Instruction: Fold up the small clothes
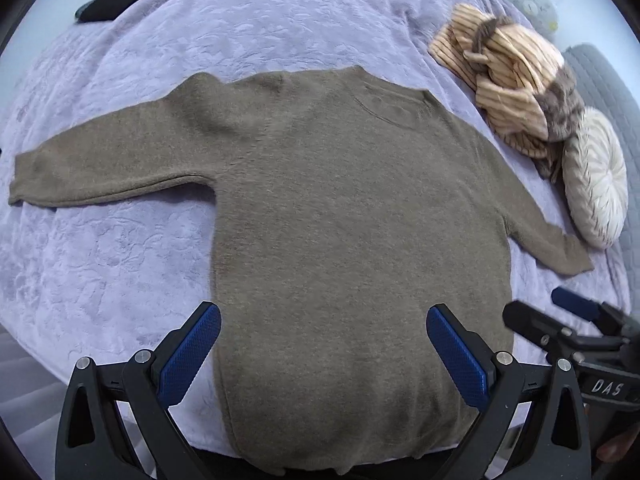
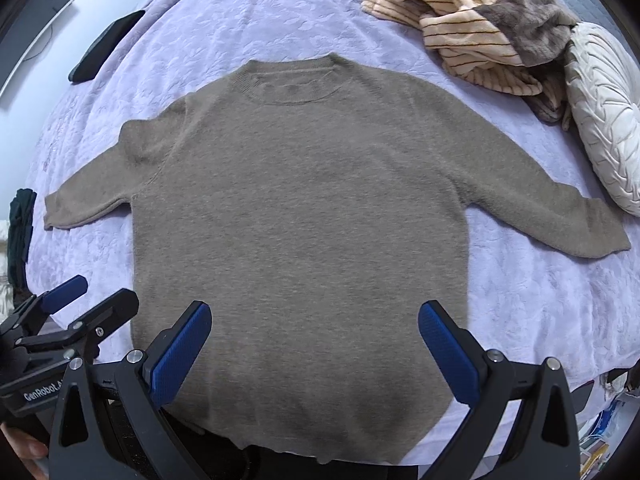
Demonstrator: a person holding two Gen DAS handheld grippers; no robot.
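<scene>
A brown long-sleeved sweater (image 1: 340, 208) lies flat on a lavender bedspread (image 1: 120, 260), neck away from me, both sleeves spread out to the sides. It also shows in the right wrist view (image 2: 300, 220). My left gripper (image 1: 324, 344) is open and empty above the sweater's lower part near the hem. My right gripper (image 2: 316, 340) is open and empty above the same lower part. Each gripper shows in the other's view: the right one (image 1: 560, 316) at the right edge, the left one (image 2: 80, 300) at the left edge.
A crumpled striped peach and brown fleece garment (image 2: 472, 20) lies at the far right beside a round cream cushion (image 2: 604, 120). A dark flat object (image 2: 104, 46) lies on the bedspread (image 2: 540, 300) at the far left. The bed's near edge runs just under the hem.
</scene>
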